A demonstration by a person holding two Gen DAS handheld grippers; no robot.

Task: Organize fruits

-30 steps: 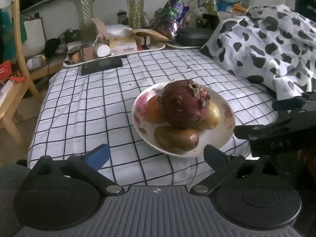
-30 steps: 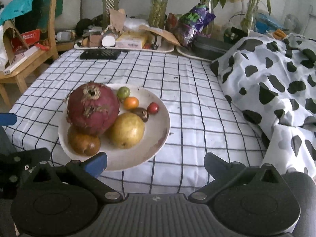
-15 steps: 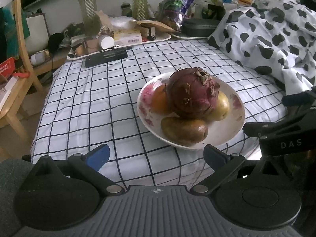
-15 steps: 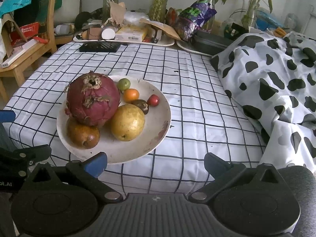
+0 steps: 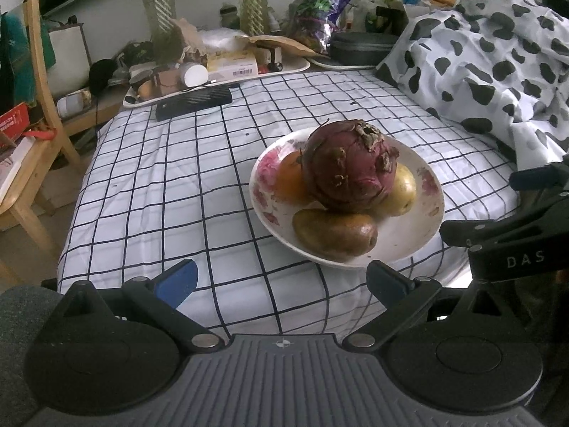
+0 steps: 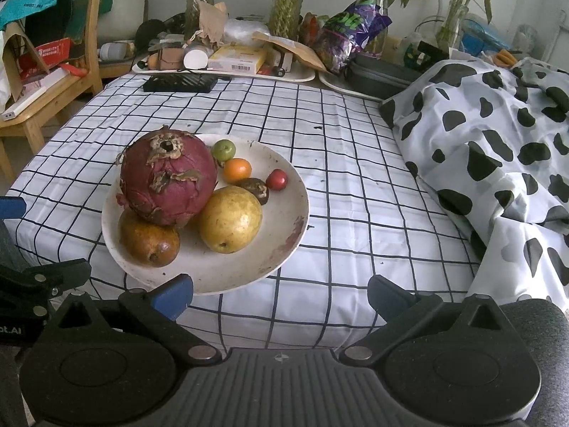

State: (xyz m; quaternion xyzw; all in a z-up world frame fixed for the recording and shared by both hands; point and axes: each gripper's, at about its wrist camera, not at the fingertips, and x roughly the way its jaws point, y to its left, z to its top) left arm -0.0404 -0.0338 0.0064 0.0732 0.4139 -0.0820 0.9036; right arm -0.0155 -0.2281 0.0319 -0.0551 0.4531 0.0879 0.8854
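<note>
Before the plate [image 6: 284,249], both hand-held grippers [image 5: 281,281] [image 6: 281,293] wide-spread, empty.

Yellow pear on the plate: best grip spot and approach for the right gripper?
Grip the yellow pear across its wide belly, coming from above and from the near right with the right gripper. That side is open plate. The dragon fruit touches its left, the dark small fruit sits behind, so one finger should go into the near-left gap beside the brown pear.
</note>
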